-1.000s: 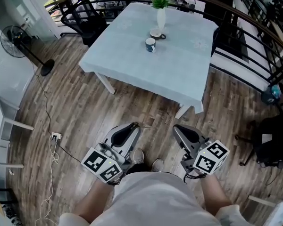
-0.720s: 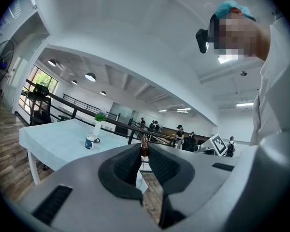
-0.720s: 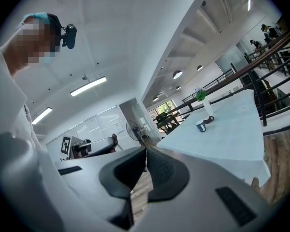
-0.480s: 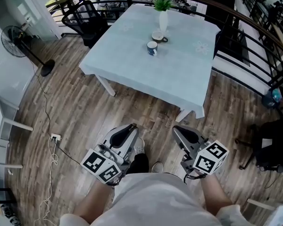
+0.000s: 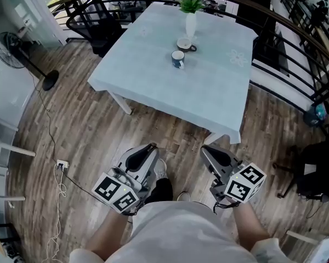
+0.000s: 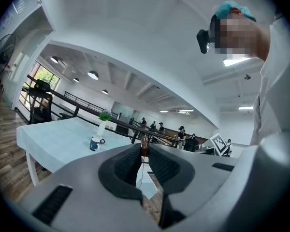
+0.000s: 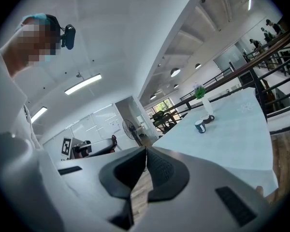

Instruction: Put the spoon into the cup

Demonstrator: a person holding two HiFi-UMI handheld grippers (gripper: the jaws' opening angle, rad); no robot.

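Bright, even light fills the room, from a long white ceiling strip lamp [image 7: 82, 83] and round recessed ceiling lamps [image 6: 92, 75], with no harsh glare. Both gripper views bulge strongly and go black at the corners. Up close, the left gripper [image 6: 144, 148] and the right gripper [image 7: 145, 150] look soft.

tablecloth [image 5: 170, 81]: pale blue, faint white flower prints
cup [image 5: 177, 59]: dark blue, white inside
vase [image 5: 191, 25]: white, green leaves above
floor [image 5: 93, 130]: grey-brown planks, streaky grain
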